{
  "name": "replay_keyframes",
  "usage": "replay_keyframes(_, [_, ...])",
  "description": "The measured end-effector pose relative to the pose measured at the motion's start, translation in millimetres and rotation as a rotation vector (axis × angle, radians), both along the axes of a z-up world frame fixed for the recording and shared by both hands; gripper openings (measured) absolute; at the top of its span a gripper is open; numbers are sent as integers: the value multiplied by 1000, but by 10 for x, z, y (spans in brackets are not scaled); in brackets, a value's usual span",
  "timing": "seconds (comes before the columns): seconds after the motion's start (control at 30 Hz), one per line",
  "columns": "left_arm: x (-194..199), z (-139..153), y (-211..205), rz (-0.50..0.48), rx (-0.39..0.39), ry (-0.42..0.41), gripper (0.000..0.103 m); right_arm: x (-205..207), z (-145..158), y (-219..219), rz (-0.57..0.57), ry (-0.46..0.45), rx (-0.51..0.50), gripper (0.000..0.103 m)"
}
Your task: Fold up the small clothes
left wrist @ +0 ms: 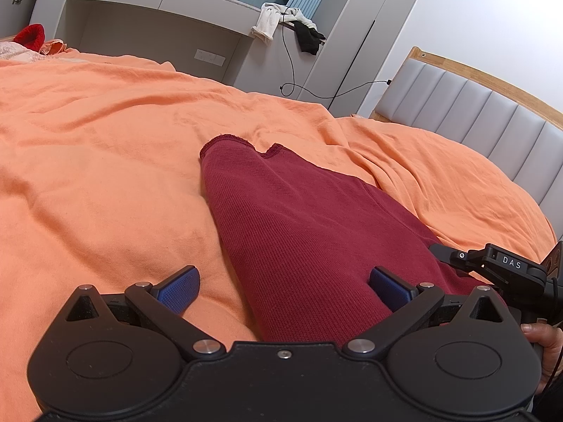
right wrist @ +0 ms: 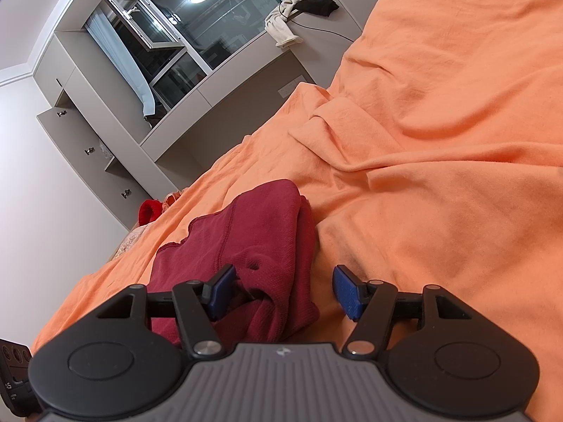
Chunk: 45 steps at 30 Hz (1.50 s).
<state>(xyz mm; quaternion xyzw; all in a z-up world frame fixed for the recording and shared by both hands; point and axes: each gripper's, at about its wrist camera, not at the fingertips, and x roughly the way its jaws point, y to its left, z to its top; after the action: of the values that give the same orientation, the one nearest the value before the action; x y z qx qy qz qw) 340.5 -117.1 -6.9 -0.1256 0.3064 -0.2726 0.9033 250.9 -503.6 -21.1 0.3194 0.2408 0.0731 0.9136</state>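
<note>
While the dark red garment [left wrist: 316, 232] lies folded lengthwise on the orange bedsheet [left wrist: 88, 147], left gripper [left wrist: 285, 290] and right gripper [right wrist: 281, 292] straddle its near end, jaws wide, empty, likely placed for the next fold.

Dark red knit garment [left wrist: 299, 225] is lying folded lengthwise on the orange bed sheet [left wrist: 105, 147], hem edge far.
</note>
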Motion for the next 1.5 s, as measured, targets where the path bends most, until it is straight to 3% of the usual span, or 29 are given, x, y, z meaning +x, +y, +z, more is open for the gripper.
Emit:
replay_keyframes(0.3, [204, 25, 7, -66, -48, 116, 102, 23, -10, 26, 1, 14, 42, 68])
replay_keyframes(0.63, [279, 163, -244, -29, 77, 201, 99, 63, 14, 43, 6, 34, 66, 68])
replay_keyframes(0.8, [363, 194, -261, -38, 69, 258, 90, 74, -10, 22, 11, 33, 91, 68])
replay_keyframes(1.0, [392, 222, -286, -54, 56, 288, 70, 78, -33, 13, 22, 29, 92, 69])
replay_keyframes(1.07, [386, 245, -293, -49, 59, 293, 60, 68, -36, 18, 26, 24, 93, 59])
replay_keyframes(1.17, [365, 298, -305, -8, 69, 295, 46, 42, 7, 56, 53, 1, 86, 38])
replay_keyframes(1.27, [323, 391, -338, 24, 92, 277, 34, -5, 126, 131, 60, -37, 19, 29])
replay_keyframes(1.5, [165, 830, -528, 8, 249, 66, 26, -86, 445, 339, 56, -181, -80, 26])
